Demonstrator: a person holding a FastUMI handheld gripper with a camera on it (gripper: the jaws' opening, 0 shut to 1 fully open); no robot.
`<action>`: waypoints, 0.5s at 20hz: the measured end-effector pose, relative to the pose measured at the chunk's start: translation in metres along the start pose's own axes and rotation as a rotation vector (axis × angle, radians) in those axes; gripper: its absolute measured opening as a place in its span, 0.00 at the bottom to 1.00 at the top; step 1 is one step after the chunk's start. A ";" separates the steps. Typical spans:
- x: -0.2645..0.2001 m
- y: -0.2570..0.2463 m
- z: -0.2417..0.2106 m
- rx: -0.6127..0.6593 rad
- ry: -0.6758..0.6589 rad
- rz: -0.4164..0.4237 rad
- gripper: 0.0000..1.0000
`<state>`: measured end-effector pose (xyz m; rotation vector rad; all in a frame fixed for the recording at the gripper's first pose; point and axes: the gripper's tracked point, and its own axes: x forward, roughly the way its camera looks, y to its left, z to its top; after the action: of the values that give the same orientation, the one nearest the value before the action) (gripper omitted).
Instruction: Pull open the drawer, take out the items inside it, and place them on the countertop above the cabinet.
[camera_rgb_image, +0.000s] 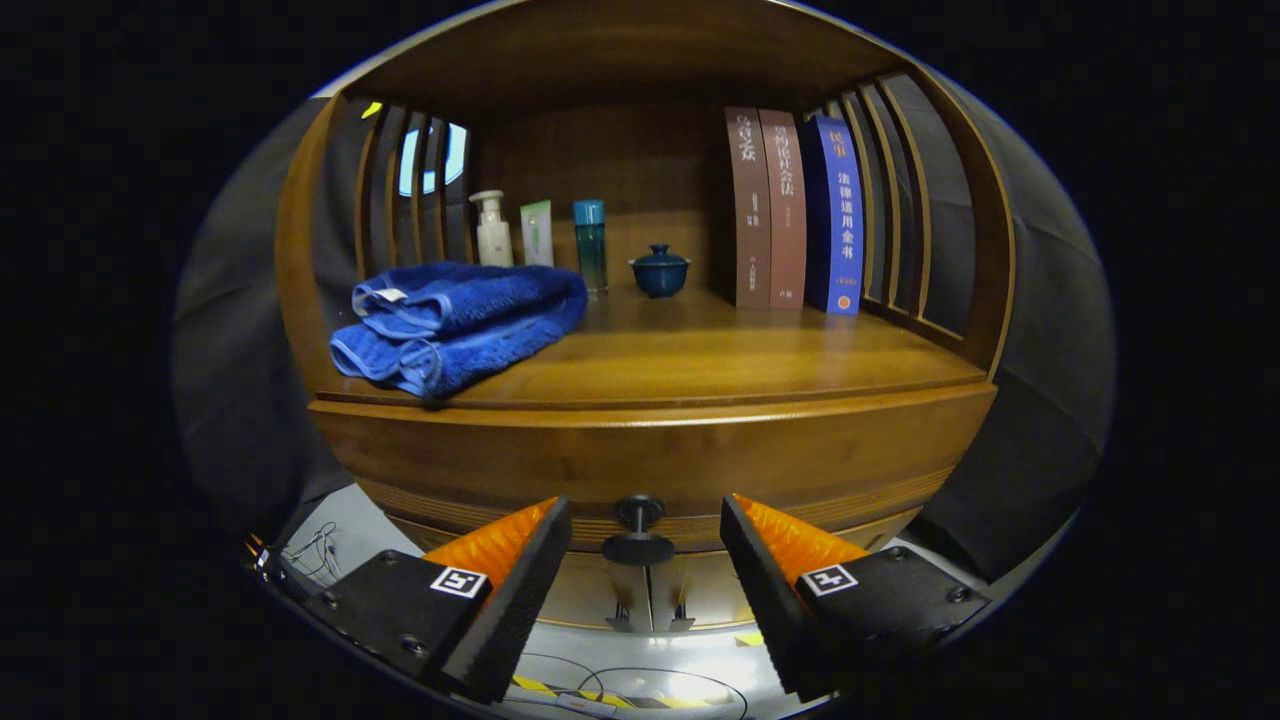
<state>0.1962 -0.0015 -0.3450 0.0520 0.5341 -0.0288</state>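
A wooden cabinet stands before me with its drawer front closed under the countertop. A small dark round knob sticks out of the drawer's middle. My gripper is open, its two fingers on either side of the knob and a little below it, not touching it. A folded blue towel lies on the countertop at the left, its edge overhanging the front. The drawer's inside is hidden.
At the back of the countertop stand a white pump bottle, a pale tube, a teal bottle and a dark blue lidded cup. Three upright books lean at the right. Slatted side walls and a shelf above enclose it.
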 end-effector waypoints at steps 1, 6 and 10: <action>0.005 -0.002 -0.005 0.000 0.015 -0.004 0.97; 0.024 0.004 -0.025 0.021 0.076 0.027 0.73; 0.024 0.006 -0.024 0.023 0.058 0.019 0.45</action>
<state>0.2045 0.0053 -0.3779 0.0808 0.5908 -0.0152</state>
